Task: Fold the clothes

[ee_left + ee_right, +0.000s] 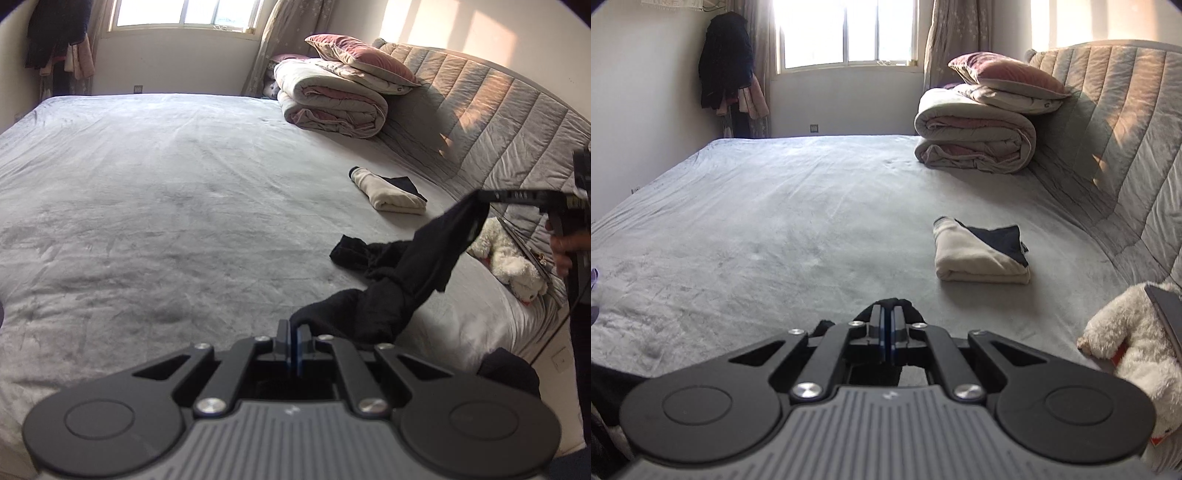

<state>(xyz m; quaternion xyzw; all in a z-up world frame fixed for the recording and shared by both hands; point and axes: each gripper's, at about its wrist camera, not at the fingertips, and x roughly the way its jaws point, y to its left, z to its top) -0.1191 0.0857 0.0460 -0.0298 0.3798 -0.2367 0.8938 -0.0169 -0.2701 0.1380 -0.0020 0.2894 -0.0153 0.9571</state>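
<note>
A black garment (pixel 391 288) hangs crumpled and twisted between my two grippers, above the grey bed (pixel 166 203). My left gripper (pixel 294 326) is shut on one end of it at the bottom of the left wrist view. My right gripper (pixel 484 195) comes in from the right edge of that view, raised, shut on the other end, with a hand on its handle. In the right wrist view the right gripper (pixel 889 314) has its jaws together, and black cloth (pixel 886 304) bunches around the tips. Part of the garment still trails on the bed.
A folded cream and dark garment (pixel 391 194) (pixel 979 254) lies on the bed. A rolled duvet (pixel 332 99) with pillows sits by the quilted headboard (pixel 498 122). A white plush toy (pixel 506 258) (pixel 1137 332) lies at the right edge. Clothes (pixel 726 59) hang in the far corner.
</note>
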